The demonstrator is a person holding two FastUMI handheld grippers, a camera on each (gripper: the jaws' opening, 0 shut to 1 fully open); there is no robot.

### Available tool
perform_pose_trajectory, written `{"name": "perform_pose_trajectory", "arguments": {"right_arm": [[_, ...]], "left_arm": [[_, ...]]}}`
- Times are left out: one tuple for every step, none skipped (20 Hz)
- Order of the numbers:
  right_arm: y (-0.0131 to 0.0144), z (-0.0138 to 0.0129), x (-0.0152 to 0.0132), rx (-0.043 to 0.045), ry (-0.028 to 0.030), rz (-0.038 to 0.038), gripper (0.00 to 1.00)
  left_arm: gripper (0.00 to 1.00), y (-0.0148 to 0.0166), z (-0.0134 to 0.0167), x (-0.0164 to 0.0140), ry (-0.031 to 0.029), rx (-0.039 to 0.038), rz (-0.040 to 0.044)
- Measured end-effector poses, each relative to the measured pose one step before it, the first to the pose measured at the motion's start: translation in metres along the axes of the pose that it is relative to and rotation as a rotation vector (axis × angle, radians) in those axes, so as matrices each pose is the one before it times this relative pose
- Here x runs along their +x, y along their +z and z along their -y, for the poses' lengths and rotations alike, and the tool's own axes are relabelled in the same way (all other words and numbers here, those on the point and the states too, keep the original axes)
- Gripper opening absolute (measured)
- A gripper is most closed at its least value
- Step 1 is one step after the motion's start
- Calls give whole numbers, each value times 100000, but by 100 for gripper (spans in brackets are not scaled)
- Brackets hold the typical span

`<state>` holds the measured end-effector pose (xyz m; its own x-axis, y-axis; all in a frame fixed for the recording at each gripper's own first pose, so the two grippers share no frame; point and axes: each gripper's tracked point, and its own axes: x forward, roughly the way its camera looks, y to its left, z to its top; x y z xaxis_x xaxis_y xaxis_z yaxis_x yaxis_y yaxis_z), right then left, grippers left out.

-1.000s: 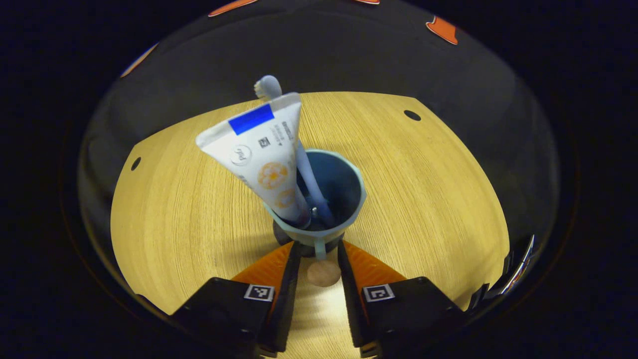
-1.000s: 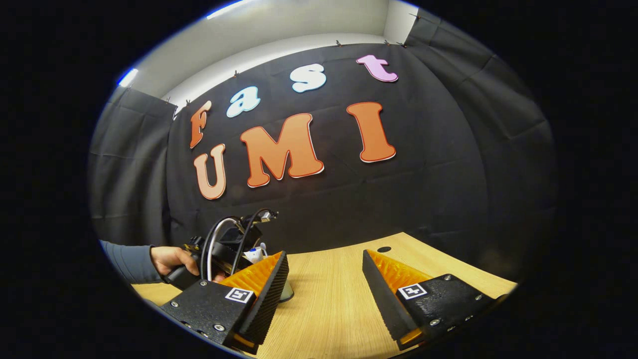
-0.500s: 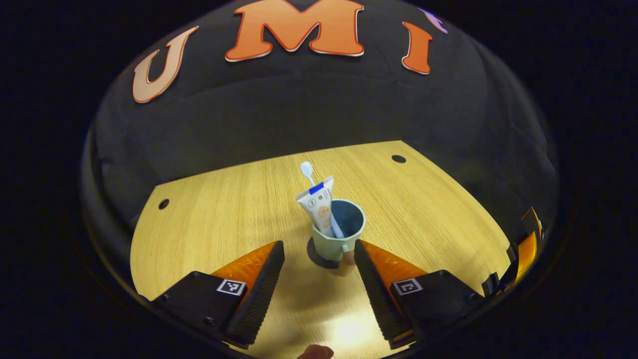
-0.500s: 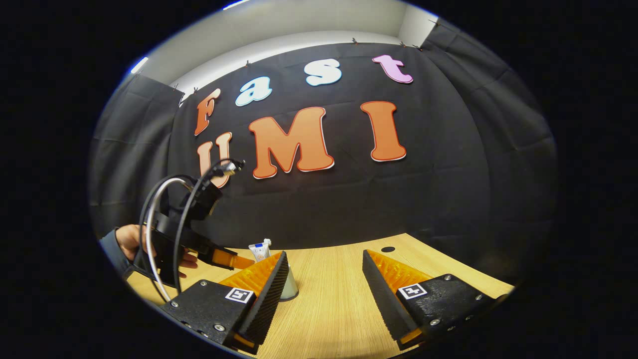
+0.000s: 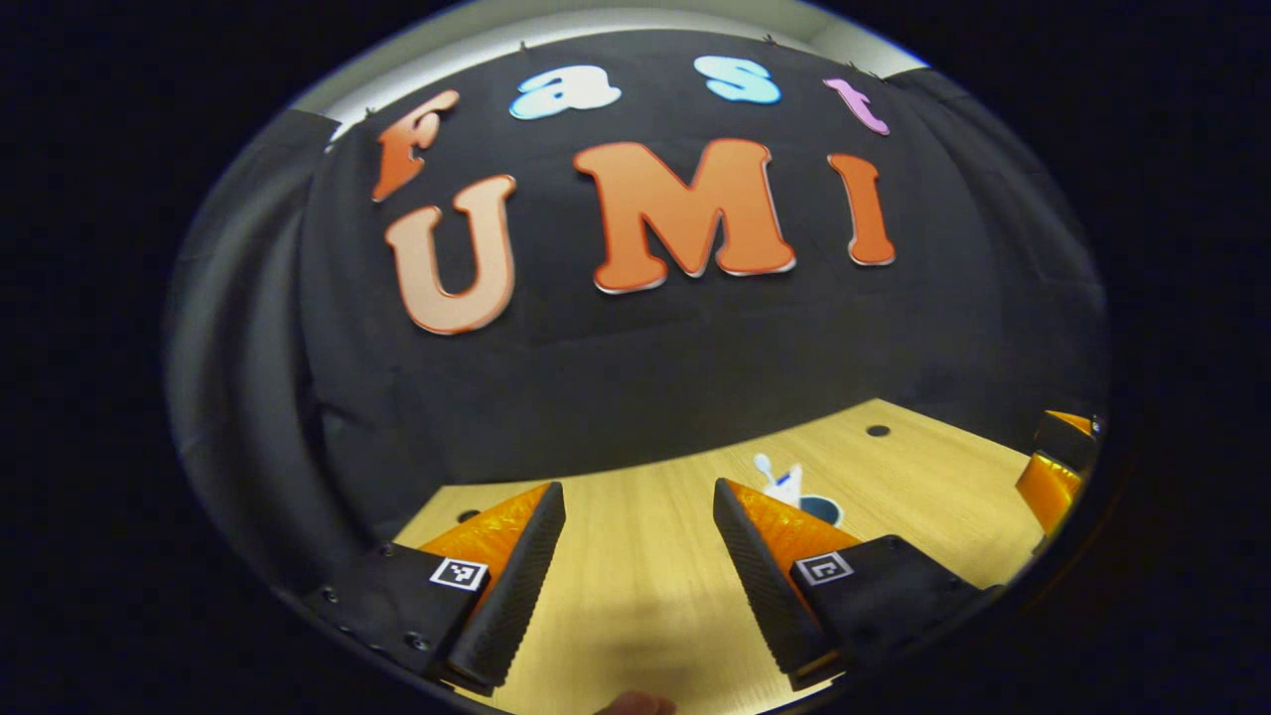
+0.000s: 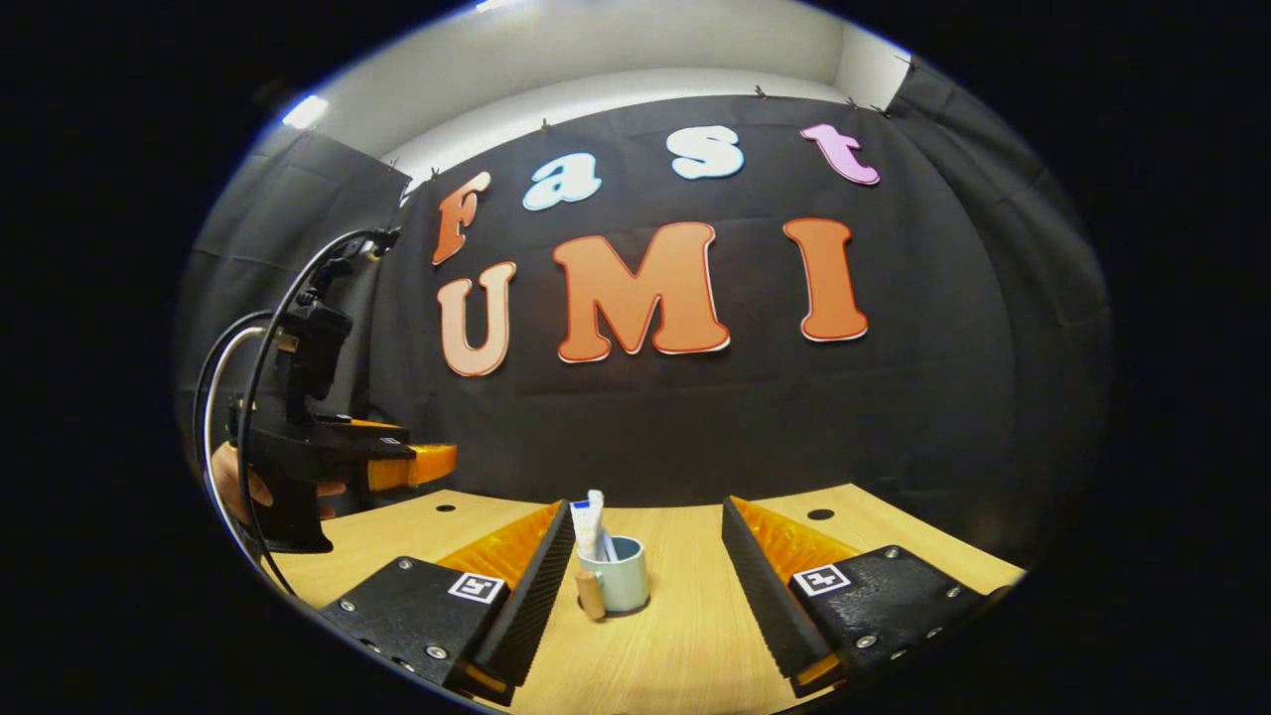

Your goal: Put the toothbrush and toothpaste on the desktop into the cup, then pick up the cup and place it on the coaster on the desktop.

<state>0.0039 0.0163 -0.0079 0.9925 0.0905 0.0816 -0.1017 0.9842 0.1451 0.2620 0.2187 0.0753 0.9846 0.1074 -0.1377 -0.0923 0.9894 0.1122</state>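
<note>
Right gripper (image 6: pixel 647 596): fingers spread wide with nothing between them, held low over the desktop (image 6: pixel 685 645); the cup sits just beyond, framed in the gap.
Left gripper (image 5: pixel 635 571): fingers also well apart and empty. A second ago they flanked the cup's handle; now they've pulled right back and the view has swung up toward the booth wall. From the right gripper view it hangs in a hand (image 6: pixel 230 482) well to the left of the cup, raised above the desktop.
Markers: each finger mount carries a small square black-and-white coded tag (image 6: pixel 477 587); no words on them.
Cup (image 6: pixel 623 574): pale green, upright on the desktop, handle with a round wooden end (image 6: pixel 590 594) turned toward the right gripper. A dark disc shows under its base, probably the coaster (image 6: pixel 626 608), though only a thin edge is visible.
Toothpaste (image 6: pixel 586 528): white tube standing in the cup, leaning left, blue band near its top; any print is too small to read.
Toothbrush (image 6: pixel 599 516): light handle upright in the cup beside the tube.
Cup, left gripper view: peeks out behind the right-hand finger (image 5: pixel 822 508), tube and brush head sticking up.
Change: half a second ago the cup was half hidden by the right gripper's left finger; now it's centred in the gap.
Desktop: light wood, with a small dark hole (image 6: pixel 820 514) beyond the cup.
</note>
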Motion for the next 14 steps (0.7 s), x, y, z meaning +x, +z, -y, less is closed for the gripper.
{"name": "perform_pose_trajectory", "arguments": {"right_arm": [[99, -925, -170, -559, 1457, 1369, 90], [137, -693, 204, -1323, 796, 1374, 90], [27, -343, 276, -1878, 343, 1500, 90], [63, -483, -25, -1661, -75, 1185, 90], [-45, -517, 66, -512, 345, 456, 90], [-276, -563, 51, 210, 384, 63, 90], [-263, -422, 39, 259, 474, -152, 90], [-346, -439, 17, -54, 287, -272, 90], [-221, -265, 71, -366, -103, -276, 90], [-138, -125, -52, -186, -139, -79, 90], [-7, -157, -5, -135, -127, 285, 90], [133, -221, 29, 151, 88, 661, 90], [149, -284, -12, 109, 256, 796, 90], [269, -121, -66, 29, 166, 909, 90]], "left_arm": [[96, 205, 21, 330, 1299, -2022, 4585], [97, 156, -494, 54, 1436, -1405, 4846], [96, 139, -469, 38, 2354, -410, 5316], [97, 395, -1686, -328, 3730, 482, 4737], [96, 241, -1704, -185, 4824, 158, 2944], [93, -10, -1684, -889, 2597, -593, 1076], [93, -241, -964, -1018, 603, -1325, 470], [100, -181, -408, -658, -538, -1203, 420], [97, -31, -449, -692, -441, -1246, 753], [100, -275, -498, -245, -9, -1342, 627], [96, -4, -424, -390, -158, -1286, 732], [92, -230, -358, -420, 106, -1040, 333], [100, 30, -287, -391, -304, -713, 613], [100, 138, -297, -409, 152, -266, 504]]}}
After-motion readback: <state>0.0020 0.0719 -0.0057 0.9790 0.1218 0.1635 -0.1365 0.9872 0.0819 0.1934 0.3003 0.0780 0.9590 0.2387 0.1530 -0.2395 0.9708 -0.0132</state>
